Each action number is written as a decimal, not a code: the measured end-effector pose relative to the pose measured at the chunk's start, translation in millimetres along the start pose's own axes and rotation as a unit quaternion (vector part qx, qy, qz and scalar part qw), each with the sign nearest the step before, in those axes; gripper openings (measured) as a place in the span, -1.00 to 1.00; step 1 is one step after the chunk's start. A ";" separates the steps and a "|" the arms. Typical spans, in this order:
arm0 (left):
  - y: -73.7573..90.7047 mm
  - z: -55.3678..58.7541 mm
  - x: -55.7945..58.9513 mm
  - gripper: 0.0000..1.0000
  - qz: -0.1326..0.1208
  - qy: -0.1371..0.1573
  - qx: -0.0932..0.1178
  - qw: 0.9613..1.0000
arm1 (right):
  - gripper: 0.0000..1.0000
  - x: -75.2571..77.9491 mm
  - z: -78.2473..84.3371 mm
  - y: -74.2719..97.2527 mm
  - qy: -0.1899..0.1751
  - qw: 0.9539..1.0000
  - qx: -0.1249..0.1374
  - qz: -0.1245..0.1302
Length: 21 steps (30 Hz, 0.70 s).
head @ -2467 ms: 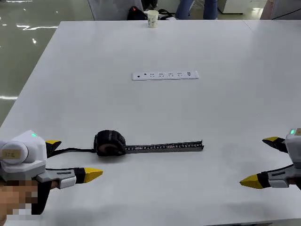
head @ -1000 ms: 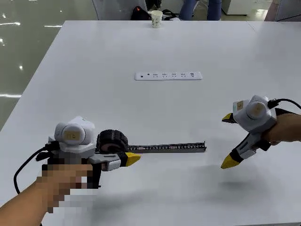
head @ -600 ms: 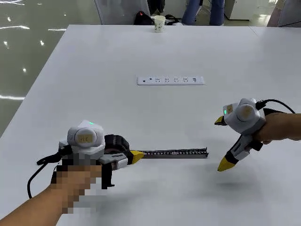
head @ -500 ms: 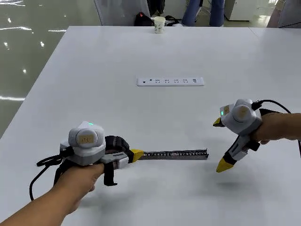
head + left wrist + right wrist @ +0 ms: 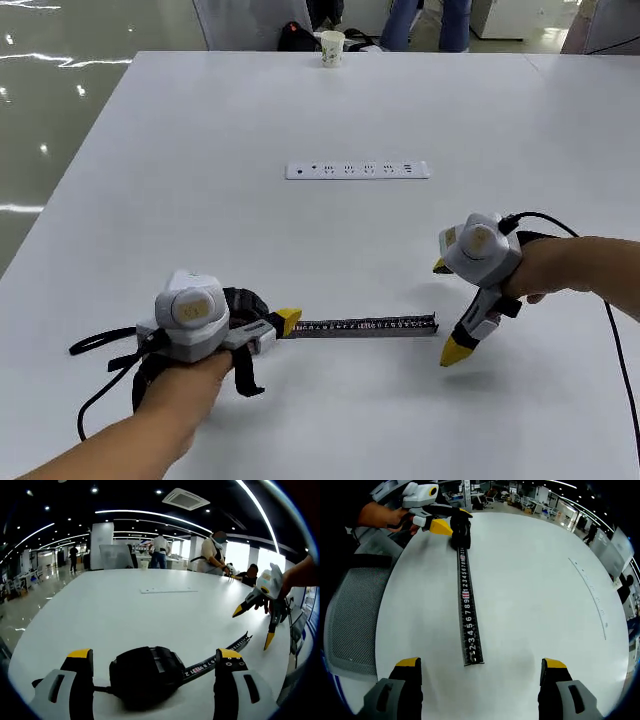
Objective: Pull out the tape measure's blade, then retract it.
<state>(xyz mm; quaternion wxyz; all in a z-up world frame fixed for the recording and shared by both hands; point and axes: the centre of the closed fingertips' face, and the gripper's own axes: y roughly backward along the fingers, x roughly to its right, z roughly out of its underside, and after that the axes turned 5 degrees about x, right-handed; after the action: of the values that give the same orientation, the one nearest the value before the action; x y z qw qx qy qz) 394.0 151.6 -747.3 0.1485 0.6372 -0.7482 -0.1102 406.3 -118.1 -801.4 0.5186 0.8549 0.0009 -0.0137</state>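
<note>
The black tape measure case [image 5: 147, 675] lies on the white table [image 5: 300, 240] between the fingers of my left gripper [image 5: 152, 655], which is open with gaps on both sides. In the head view the case [image 5: 243, 300] is half hidden behind the left gripper [image 5: 268, 308]. The blade [image 5: 365, 325] lies flat on the table, pulled out to the right. Its end hook [image 5: 472, 660] sits just ahead of my right gripper [image 5: 480, 662], which is open and points down at the table. The right gripper [image 5: 445, 309] straddles the blade's end without touching it.
A white power strip [image 5: 357, 171] lies mid-table and a paper cup [image 5: 332, 46] stands at the far edge. Black cables trail from both grippers. A mesh chair [image 5: 350, 625] stands beside the table. People stand beyond the far edge.
Both grippers have come in from the table's near corners. The left one now straddles the case; the right one has slid left to the blade's end. The tape measure has not moved.
</note>
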 end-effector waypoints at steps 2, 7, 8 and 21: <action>-0.6 1.6 -1.0 0.98 -0.005 -0.002 0.007 1.000 | 0.98 0.0 0.6 -1.7 0.006 1.000 -0.001 -0.001; -1.4 4.4 -4.3 0.98 -0.015 0.002 0.018 1.000 | 0.86 0.1 0.8 -3.5 0.011 1.000 -0.002 -0.004; -1.7 5.3 -5.1 0.98 -0.019 0.006 0.016 1.000 | 0.82 0.3 0.1 -4.1 0.014 1.000 0.000 -0.004; -5.3 -1.0 -2.8 0.98 -0.015 -0.001 0.032 0.999 | -0.04 -10.6 -3.6 -1.4 0.044 0.999 0.001 -0.027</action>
<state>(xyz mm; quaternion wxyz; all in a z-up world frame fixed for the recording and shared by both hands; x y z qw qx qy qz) 399.7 153.5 -748.5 0.1258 0.6527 -0.7418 -0.0892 395.7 -114.1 -800.8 0.5168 0.8548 0.0465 0.0102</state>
